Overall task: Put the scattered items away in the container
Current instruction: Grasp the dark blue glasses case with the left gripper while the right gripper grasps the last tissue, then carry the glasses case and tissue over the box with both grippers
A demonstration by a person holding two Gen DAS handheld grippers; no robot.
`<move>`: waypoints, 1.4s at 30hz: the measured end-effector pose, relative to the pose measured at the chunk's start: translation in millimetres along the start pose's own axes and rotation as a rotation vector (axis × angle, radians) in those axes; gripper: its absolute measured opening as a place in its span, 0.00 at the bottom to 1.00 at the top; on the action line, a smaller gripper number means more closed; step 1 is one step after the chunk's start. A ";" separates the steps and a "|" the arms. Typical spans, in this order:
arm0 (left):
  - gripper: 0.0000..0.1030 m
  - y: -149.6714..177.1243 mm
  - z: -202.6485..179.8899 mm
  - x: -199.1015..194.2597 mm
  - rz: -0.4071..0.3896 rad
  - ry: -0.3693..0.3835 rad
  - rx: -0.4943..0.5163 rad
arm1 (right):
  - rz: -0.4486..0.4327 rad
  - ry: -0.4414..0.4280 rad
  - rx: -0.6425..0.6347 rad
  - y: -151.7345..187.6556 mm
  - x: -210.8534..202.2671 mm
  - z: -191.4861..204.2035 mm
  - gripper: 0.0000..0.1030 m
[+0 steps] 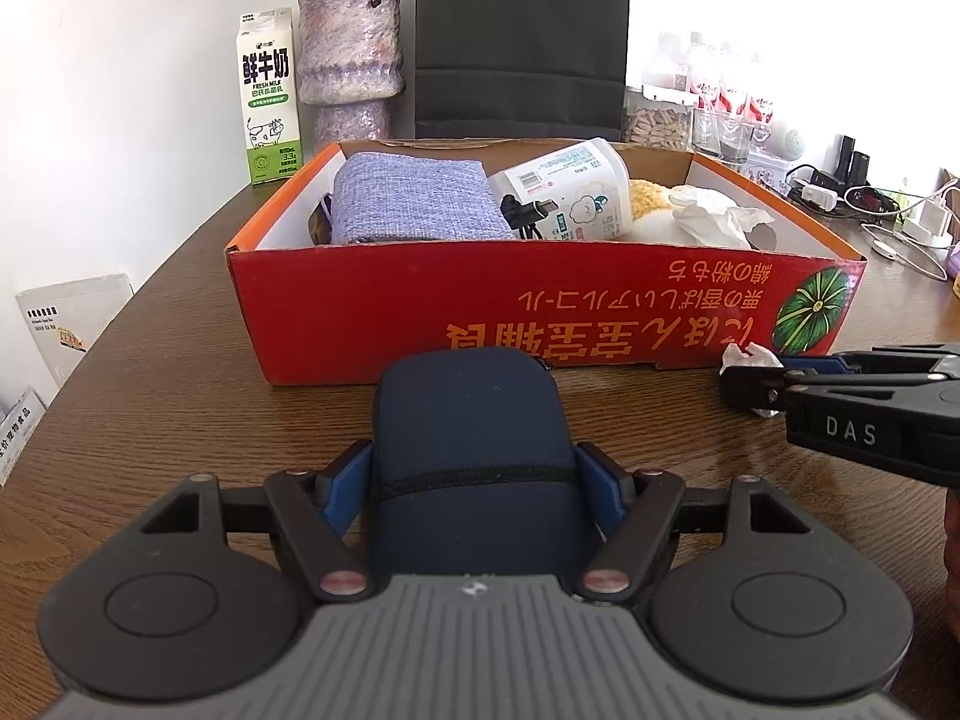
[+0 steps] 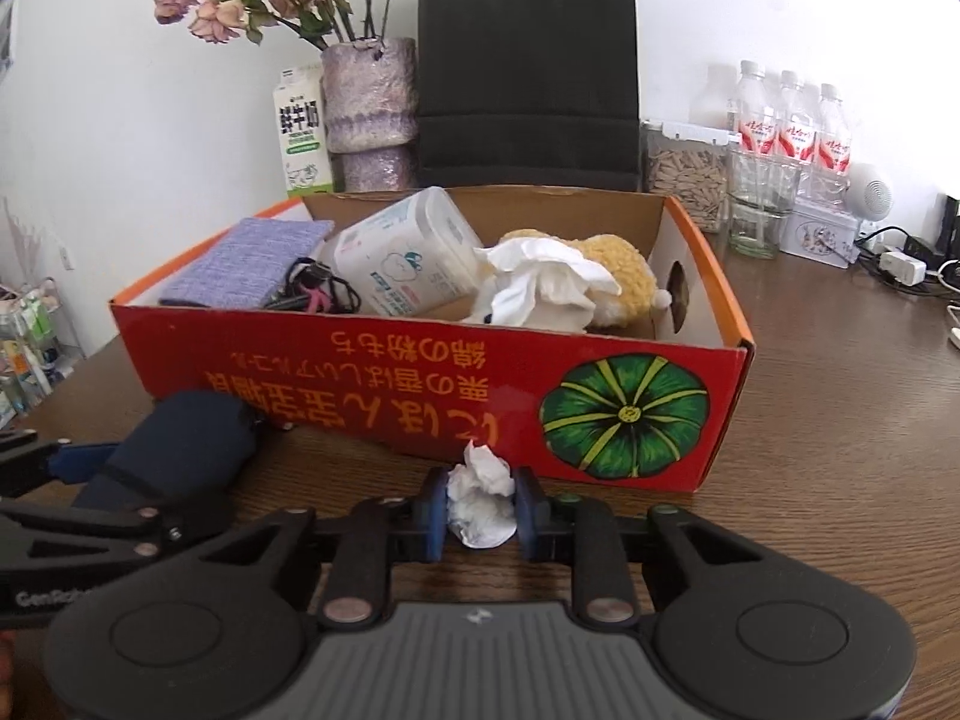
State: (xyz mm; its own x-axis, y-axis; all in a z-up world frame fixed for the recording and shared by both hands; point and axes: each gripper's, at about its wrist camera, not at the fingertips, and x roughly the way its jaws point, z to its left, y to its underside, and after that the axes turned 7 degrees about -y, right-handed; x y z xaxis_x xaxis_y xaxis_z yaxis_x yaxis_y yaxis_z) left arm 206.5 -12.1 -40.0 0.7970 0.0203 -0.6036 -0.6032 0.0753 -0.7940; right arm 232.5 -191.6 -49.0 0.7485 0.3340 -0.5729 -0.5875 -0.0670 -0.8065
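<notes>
The worktop (image 2: 840,420) is dark brown wood. A big red box (image 2: 420,396) sits in the middle of it. Just in front of the box lie a dark blue pouch (image 1: 474,444) and a small ball of white tissue (image 2: 483,501), well apart from each other. Along the back edge stand a milk carton (image 1: 268,102), a purple vase (image 1: 351,60) with dry flowers and a black paper bag (image 2: 528,72). Toward the back right corner stand a clear jar of seeds (image 2: 684,180), water bottles (image 2: 792,132), a glass (image 2: 756,222) and a small tin (image 2: 822,237). White plugs and cables (image 2: 900,270) lie by the right edge.
</notes>
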 end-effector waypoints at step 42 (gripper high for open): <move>0.66 -113.1 -0.5 -64.1 -0.372 0.060 -0.088 | -0.355 -0.068 -0.049 -90.6 -68.5 10.1 0.21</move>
State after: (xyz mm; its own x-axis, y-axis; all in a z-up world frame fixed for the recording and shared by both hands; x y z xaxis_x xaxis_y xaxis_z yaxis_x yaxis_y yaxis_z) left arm 223.7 -22.4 88.4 0.9603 -0.0506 -0.2743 -0.2756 -0.0198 -0.9611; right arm 231.3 -198.9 64.9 0.8799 0.4059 -0.2468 -0.2784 0.0196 -0.9603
